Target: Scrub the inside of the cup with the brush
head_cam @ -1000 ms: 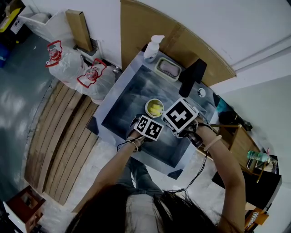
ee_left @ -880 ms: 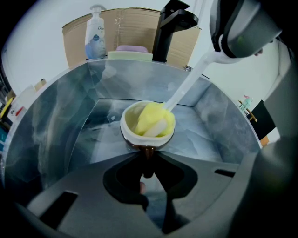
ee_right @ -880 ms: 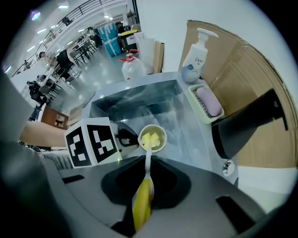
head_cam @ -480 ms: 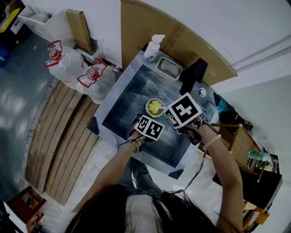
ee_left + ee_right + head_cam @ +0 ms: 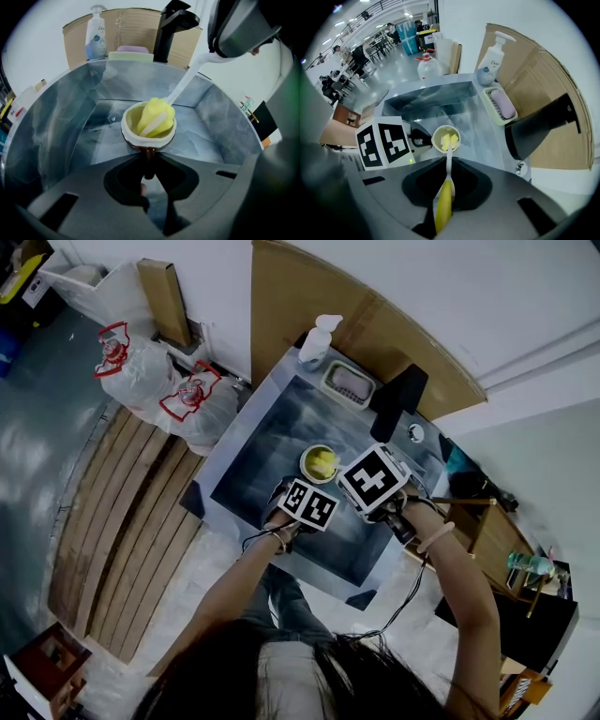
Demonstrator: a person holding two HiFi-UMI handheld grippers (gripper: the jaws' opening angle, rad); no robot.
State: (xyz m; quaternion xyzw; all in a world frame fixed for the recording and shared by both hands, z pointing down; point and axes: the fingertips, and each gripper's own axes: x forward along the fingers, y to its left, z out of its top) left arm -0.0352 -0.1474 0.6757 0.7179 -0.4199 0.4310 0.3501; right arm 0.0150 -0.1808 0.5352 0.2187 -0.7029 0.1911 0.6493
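Yellow brush (image 5: 157, 117) head in the cup (image 5: 125, 130), inside the sink (image 5: 61, 126).
Own views show left tool (image 5: 148, 160) pinching the cup's handle, right tool (image 5: 449, 163) clamping the brush; overhead, marker cubes (image 5: 373, 479) cover both grips.

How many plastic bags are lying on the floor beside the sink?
2. One bag lies farther left, by the wall; the other bag sits beside the sink's left edge. Others may be hidden behind them.

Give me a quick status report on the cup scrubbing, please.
Left gripper shut on cup handle. Right gripper shut on brush, head inside cup. Cup in sink, nothing blocking.
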